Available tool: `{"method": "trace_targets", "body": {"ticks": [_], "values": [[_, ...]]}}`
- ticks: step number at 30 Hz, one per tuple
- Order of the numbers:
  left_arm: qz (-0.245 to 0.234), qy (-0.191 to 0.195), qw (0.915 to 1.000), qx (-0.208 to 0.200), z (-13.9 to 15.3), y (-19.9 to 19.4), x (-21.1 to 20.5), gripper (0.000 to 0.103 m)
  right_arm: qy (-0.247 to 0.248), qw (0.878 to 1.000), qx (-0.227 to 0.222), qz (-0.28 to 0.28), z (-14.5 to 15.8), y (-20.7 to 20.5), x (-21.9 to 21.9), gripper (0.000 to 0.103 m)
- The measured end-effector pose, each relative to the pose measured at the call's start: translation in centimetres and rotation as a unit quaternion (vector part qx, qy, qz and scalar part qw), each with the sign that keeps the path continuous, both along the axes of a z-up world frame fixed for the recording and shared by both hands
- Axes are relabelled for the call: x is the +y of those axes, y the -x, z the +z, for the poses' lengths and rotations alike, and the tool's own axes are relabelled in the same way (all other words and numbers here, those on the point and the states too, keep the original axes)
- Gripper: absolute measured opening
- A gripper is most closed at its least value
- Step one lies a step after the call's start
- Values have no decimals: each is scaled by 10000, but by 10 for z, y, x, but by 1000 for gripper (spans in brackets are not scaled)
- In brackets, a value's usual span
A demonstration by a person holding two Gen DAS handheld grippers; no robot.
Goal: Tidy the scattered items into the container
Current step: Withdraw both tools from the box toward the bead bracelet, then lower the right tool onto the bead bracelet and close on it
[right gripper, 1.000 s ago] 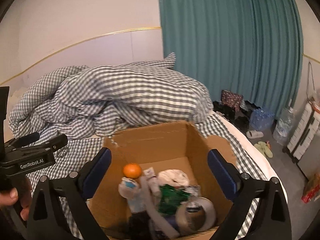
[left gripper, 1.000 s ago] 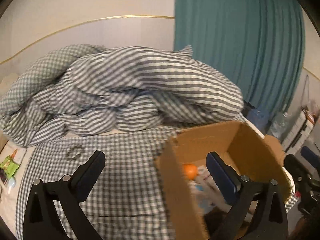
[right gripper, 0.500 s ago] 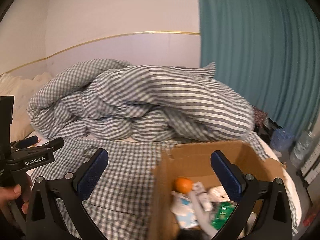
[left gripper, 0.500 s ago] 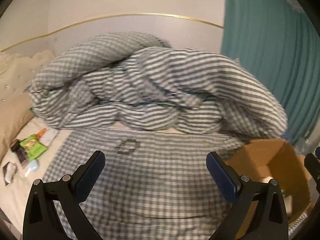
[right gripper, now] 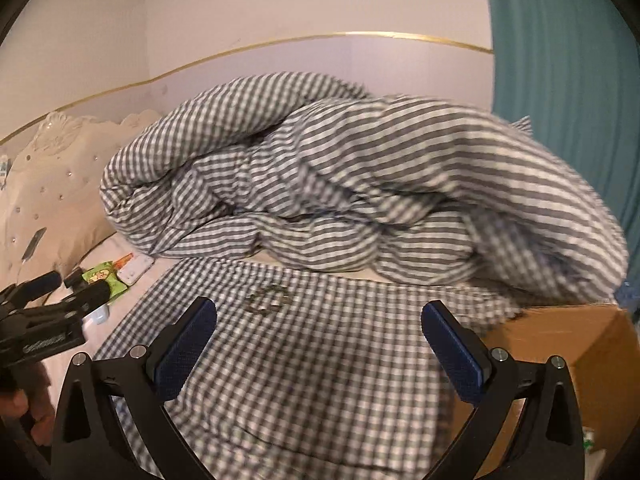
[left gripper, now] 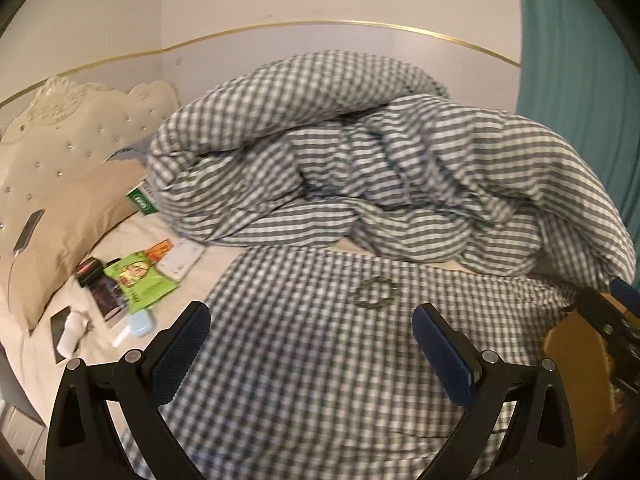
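Note:
My left gripper (left gripper: 310,350) is open and holds nothing, hovering over the checked bedsheet. A small dark bracelet (left gripper: 374,294) lies on the sheet just beyond it. Scattered items sit at the left by the pillow: a green packet (left gripper: 138,280), a white case (left gripper: 182,258), a dark box (left gripper: 106,294), a pale blue case (left gripper: 140,322). The cardboard box (left gripper: 572,364) shows at the right edge. My right gripper (right gripper: 318,346) is open and empty too, with the bracelet (right gripper: 268,300) ahead and the cardboard box (right gripper: 560,340) at lower right.
A bunched grey-checked duvet (left gripper: 360,168) fills the back of the bed. A beige pillow (left gripper: 52,216) and tufted headboard (left gripper: 60,120) stand at the left. Teal curtain (right gripper: 568,80) hangs at the right. A hand with the other gripper (right gripper: 44,320) shows at left in the right wrist view.
Both views have swung left, away from the cardboard box and toward the pillow end of the bed. The scattered items and headboard have come into view. Both grippers stay open.

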State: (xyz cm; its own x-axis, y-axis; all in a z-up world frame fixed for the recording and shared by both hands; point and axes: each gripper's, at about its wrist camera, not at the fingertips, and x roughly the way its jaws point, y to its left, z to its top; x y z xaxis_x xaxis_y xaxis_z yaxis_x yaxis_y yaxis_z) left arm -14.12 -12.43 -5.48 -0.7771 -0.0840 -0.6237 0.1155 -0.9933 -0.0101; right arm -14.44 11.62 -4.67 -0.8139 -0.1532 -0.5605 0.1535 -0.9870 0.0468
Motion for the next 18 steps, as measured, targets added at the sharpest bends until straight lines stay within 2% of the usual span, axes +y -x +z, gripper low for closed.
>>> {"method": "trace_targets", "body": {"ticks": [7,12,18], "values": [[166,48,9998,-56,-12,0,-38,103,-149,9994,-232,230,-36,49,-55,103],[247,-77,9996,-150,-25,3,-62,103,-347,9973,-554,329,-79,94,-86,103],[326,-162,9990,-255,-41,10,-87,103,-343,9942,-978,275,-133,145,-107,103]]}}
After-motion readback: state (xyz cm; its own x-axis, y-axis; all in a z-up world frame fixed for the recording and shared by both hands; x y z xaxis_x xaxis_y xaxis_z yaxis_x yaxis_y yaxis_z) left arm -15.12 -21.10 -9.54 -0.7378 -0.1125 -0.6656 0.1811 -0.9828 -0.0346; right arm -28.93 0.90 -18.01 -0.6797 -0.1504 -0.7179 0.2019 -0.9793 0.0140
